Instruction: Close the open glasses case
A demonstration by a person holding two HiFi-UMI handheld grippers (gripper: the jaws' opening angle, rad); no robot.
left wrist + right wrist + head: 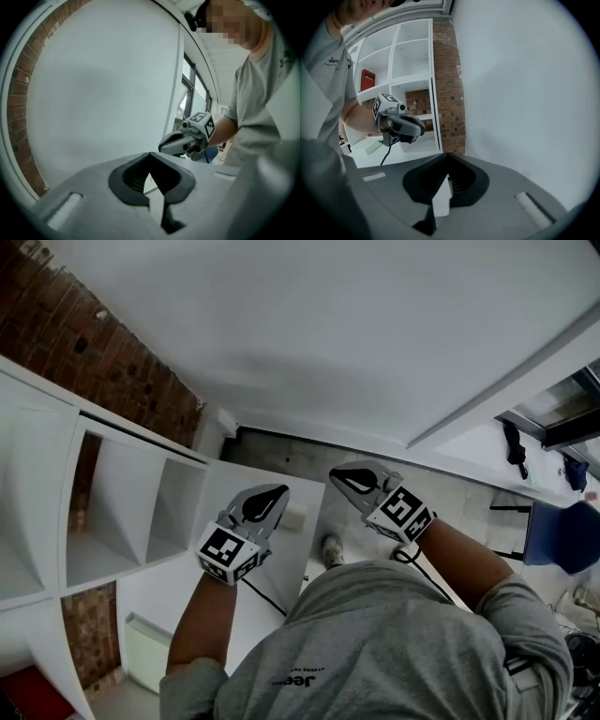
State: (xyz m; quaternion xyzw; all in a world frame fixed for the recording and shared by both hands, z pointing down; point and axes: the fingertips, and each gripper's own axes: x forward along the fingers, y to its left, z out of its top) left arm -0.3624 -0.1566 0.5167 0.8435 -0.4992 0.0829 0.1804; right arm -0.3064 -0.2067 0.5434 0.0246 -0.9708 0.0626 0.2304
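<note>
My left gripper (269,502) and right gripper (349,480) are both held up in front of my chest, side by side and apart, each shut with nothing between its jaws. The left gripper view looks along closed jaws (150,177) at a white wall, with the right gripper (180,140) off to the right. In the right gripper view the closed jaws (447,182) point at a wall corner, and the left gripper (405,126) hangs at the left. A small pale object (294,517) lies on the white table (234,606) below; I cannot tell whether it is the glasses case.
A white cube shelf (122,512) stands at the left against a brick wall (94,352), with a red item (368,79) in one cell. A blue chair (562,535) is at the right. Windows (194,98) show behind the right gripper.
</note>
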